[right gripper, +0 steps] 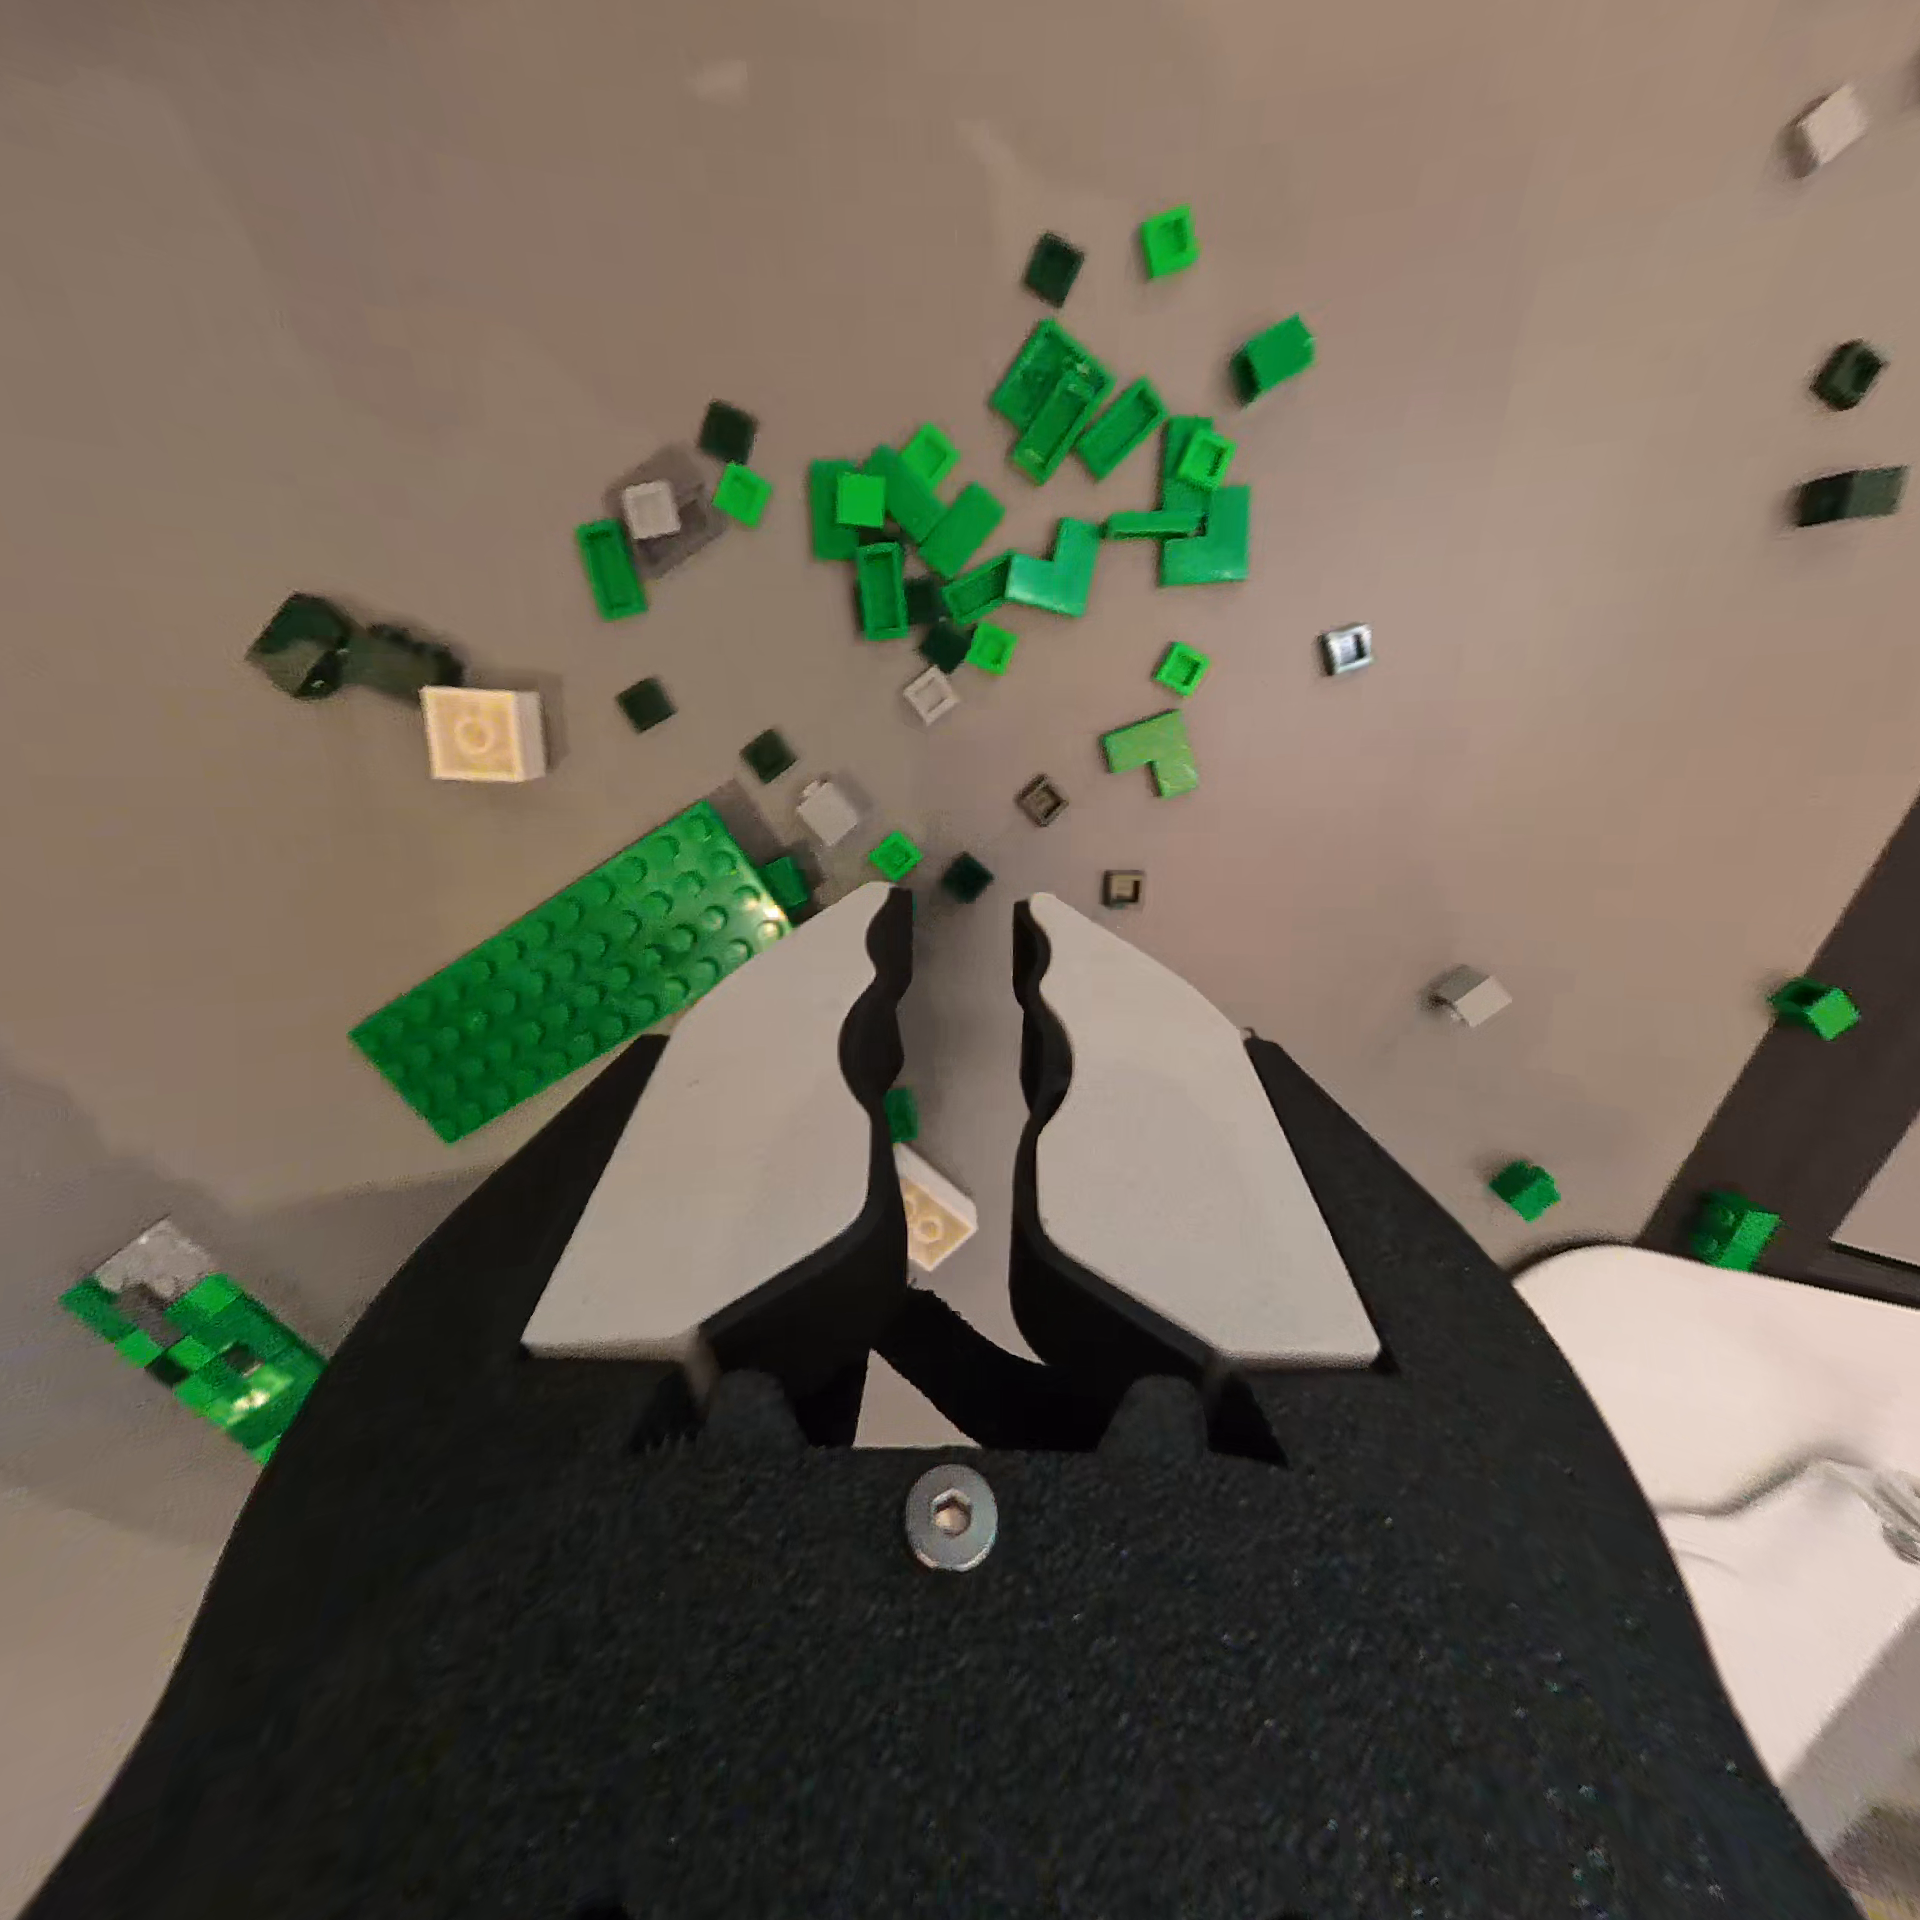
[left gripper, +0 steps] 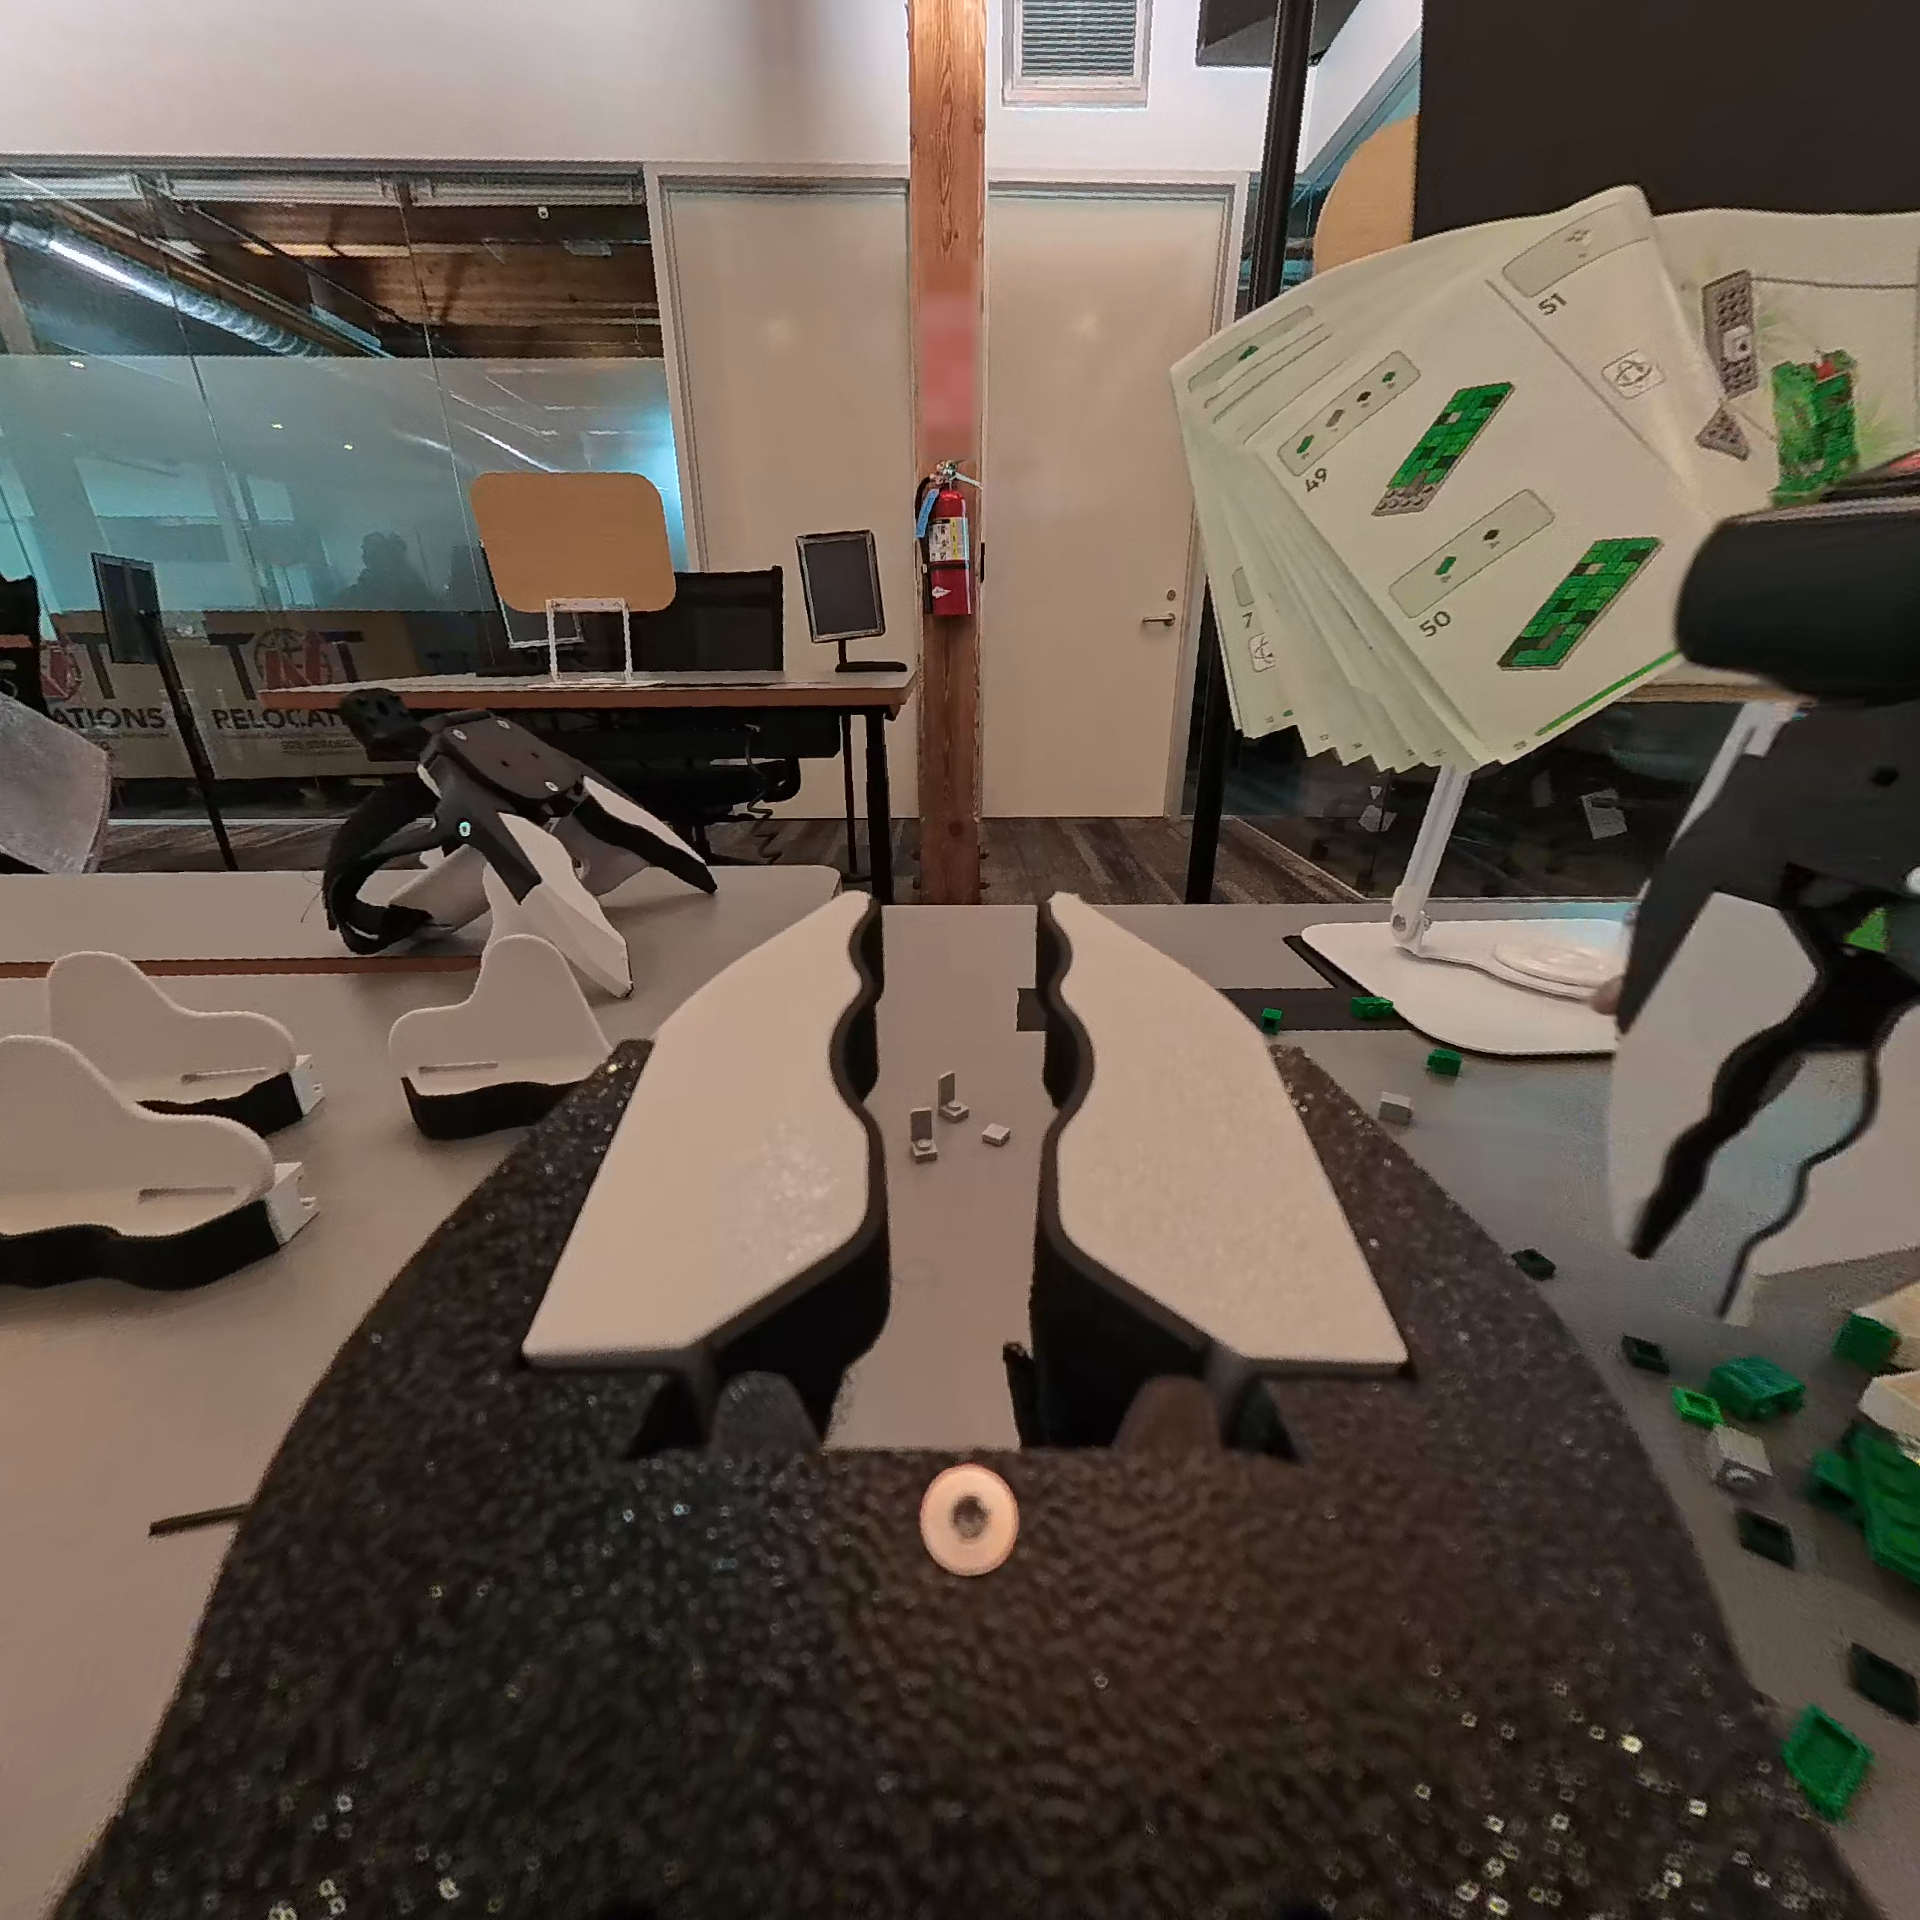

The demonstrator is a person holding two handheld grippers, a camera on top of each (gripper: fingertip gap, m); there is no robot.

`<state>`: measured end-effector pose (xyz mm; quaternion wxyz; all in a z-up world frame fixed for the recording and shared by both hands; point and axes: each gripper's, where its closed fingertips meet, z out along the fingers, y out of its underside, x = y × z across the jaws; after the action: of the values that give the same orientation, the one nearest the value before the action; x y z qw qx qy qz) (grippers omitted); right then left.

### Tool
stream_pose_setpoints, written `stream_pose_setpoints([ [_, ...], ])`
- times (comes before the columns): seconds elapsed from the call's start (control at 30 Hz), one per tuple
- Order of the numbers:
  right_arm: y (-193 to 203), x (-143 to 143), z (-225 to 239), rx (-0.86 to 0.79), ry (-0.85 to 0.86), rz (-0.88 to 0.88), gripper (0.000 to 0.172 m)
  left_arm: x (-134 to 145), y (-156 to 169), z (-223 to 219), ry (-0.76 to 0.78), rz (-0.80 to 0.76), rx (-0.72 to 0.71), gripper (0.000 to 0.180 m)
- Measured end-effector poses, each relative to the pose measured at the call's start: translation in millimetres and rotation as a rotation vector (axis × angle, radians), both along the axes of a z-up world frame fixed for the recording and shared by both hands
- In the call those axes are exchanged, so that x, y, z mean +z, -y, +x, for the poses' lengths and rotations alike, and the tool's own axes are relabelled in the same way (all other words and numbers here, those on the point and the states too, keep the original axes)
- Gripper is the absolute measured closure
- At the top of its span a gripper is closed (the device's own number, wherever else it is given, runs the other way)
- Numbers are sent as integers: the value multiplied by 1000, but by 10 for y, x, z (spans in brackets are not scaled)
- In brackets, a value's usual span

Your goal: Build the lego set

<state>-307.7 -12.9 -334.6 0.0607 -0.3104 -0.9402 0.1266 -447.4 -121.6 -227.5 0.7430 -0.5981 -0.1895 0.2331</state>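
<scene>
Left gripper [left gripper: 958, 925] held level above the grey table [left gripper: 727, 935], jaws spread with only bare tabletop between them; nothing gripped. Nearest to it, three small grey pieces [left gripper: 951, 1127] lying on the table below the gap, apart from the pads. Off to its left, spare white finger pads [left gripper: 499, 1039] on black bases and an idle gripper [left gripper: 499, 810] resting on the table. To its right, an open instruction booklet [left gripper: 1455, 468] on a white stand [left gripper: 1475, 977]. Right gripper [right gripper: 963, 906] pointed down over a scatter of loose bricks, jaws parted, no pad pressing on anything. Closest to its tips, a dark green tile [right gripper: 966, 875] just ahead of the gap and a bright green tile [right gripper: 894, 854] by the left fingertip. Large green studded plate [right gripper: 582, 977] lying flat, just beside the left finger. Cream brick [right gripper: 935, 1216] visible through the gap, down on the table rather than in the grasp. Denser heap of green pieces [right gripper: 1039, 520] farther ahead.
</scene>
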Motion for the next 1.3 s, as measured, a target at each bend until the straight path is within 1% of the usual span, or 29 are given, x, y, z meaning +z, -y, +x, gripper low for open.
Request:
stream_pose_setpoints([
  [0.13, -56, 32, 48, 24, -27, 35, 159, 4, 2, 2, 1, 2, -1, 153],
  [0.23, 117, 81, 12, 19, -39, -38, 161, 9, 5, 10, 1, 0, -4, 153],
  [0.3, 254, 112, -60, 47, -77, -55, 162, 10, 0, 4, -1, -1, -5, 153],
  [0.37, 369, 100, -109, 97, -105, -31, 163, 10, -10, 4, -4, -3, -5, 153],
  [0.47, 466, -13, -167, 165, -105, 48, 160, 15, -4, 19, -4, -5, -9, 153],
  [0.57, 474, -104, -232, 191, -99, 104, 158, 5, -2, 6, -9, -11, -10, 153],
  [0.77, 430, -199, -245, 197, -34, 115, 159, 11, -13, 6, -3, -6, -12, 153],
  [0.83, 411, -226, -238, 205, -24, 122, 163, 10, -12, 4, 1, -6, -13, 153],
  [0.9, 419, -220, -228, 207, -20, 110, 164, 11, -12, 10, 3, -2, -14, 153],
  [1.0, 426, -133, -190, 211, -41, 99, 164, 7, -17, 4, 3, -6, -14, 153],
  [1.1, 525, 51, 101, 238, -38, 57, 164, 4, -17, 6, 4, -4, -16, 153],
  [1.17, 684, 136, 508, 303, 21, -5, 164, 7, -9, -14, 7, 0, -18, 153],
  [1.23, 811, 113, 941, 350, 87, -26, 165, 9, -6, 0, 8, -1, -19, 153],
  [1.3, 808, -8, 1229, 362, 123, 36, 165, 8, -9, -7, 8, -1, -18, 153],
])
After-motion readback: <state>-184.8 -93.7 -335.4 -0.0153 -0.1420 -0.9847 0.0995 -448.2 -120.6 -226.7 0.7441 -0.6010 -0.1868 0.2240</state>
